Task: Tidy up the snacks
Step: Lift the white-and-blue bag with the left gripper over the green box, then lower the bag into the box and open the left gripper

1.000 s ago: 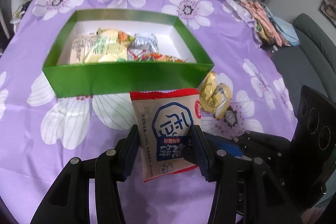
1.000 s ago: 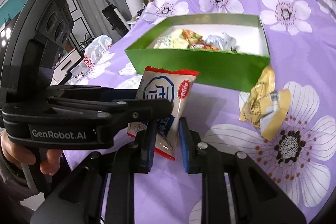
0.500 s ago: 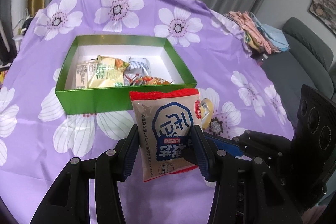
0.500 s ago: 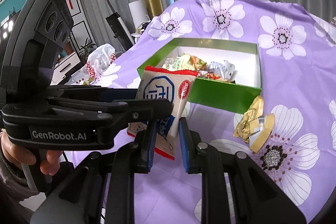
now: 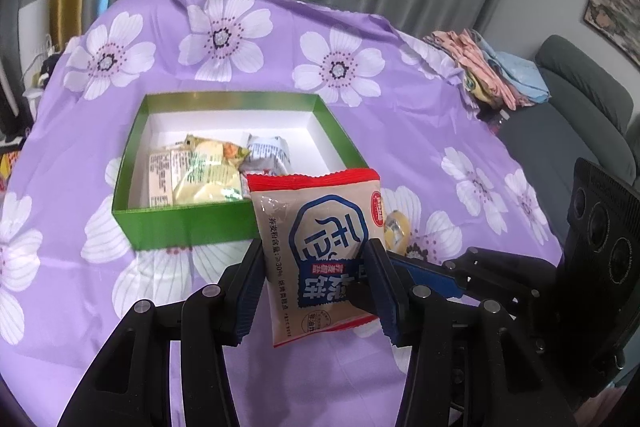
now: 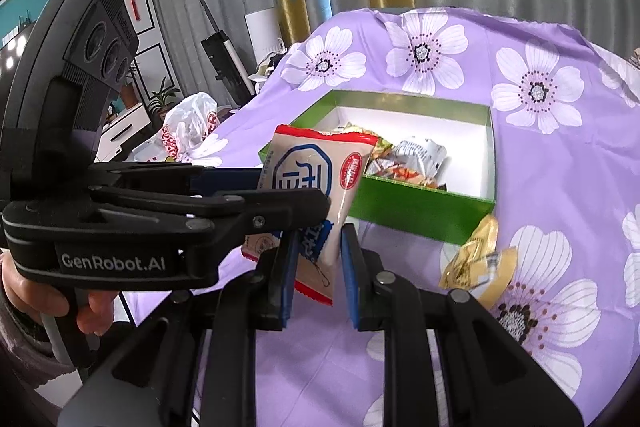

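Both grippers, left gripper (image 5: 316, 283) and right gripper (image 6: 318, 267), apparently pinch one biscuit packet (image 5: 320, 247)

A box (image 5: 188, 227) is set on the cloth-covered table (image 5: 400, 131), with several packets (image 5: 200, 171) lying in it. A pouch (image 5: 320, 251) is held above the cloth in front of the box. Loose wrappers (image 6: 476, 263) lie on the cloth just beside the box's near right corner.

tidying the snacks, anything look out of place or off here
One gold-wrapped snack lies crumpled on the purple cloth just outside the green box, while the others sit inside. Also, both grippers pinch the same beige packet in the air.
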The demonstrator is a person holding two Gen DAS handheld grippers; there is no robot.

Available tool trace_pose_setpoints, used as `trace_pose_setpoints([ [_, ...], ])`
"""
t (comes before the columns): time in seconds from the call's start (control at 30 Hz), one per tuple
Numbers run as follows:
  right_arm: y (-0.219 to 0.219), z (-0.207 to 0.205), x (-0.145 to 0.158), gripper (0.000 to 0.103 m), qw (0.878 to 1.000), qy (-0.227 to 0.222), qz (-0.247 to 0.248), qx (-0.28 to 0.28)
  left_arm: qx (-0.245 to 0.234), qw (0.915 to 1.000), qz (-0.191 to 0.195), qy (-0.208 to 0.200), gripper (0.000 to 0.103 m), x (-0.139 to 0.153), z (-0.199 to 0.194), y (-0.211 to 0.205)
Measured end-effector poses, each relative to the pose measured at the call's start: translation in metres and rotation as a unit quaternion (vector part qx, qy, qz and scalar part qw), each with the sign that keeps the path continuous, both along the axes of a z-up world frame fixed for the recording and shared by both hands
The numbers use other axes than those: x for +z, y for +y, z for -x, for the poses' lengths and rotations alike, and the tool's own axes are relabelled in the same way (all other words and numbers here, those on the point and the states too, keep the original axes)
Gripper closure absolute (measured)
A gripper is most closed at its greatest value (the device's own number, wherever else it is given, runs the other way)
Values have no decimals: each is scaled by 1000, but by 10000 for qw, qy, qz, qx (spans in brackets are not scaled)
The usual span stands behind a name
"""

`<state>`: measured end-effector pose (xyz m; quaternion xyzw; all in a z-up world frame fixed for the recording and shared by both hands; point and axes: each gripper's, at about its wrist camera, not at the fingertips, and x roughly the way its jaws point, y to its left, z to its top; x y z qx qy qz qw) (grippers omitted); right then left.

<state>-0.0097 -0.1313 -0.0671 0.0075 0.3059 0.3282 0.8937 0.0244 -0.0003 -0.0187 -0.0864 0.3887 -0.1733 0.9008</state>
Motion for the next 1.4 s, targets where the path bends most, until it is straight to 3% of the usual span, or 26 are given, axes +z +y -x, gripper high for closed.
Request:
trace_pose_setpoints([
  [0.43, 6, -32, 8, 81, 9997, -207, 13, -111, -60, 9999, 104, -43, 53, 6, -42, 8],
  [0.77, 10, -86, 15, 81, 9992, -349, -54, -205, -80, 9997, 236, -22, 53, 12, -96, 20],
  [0.93, 22, -114, 11, 80, 9993, -323, -1, -187, 48, 9998, 182, 29, 53, 1, -122, 29],
  [1.1, 34, -138, -8, 79, 9999, 25, -5, -109, 216, 9992, 149, 314, 53, -24, -138, 38],
  [1.4, 49, -152, -28, 76, 9994, 308, 171, -74, 318, 9979, 133, 552, 53, -45, -149, 44],
])
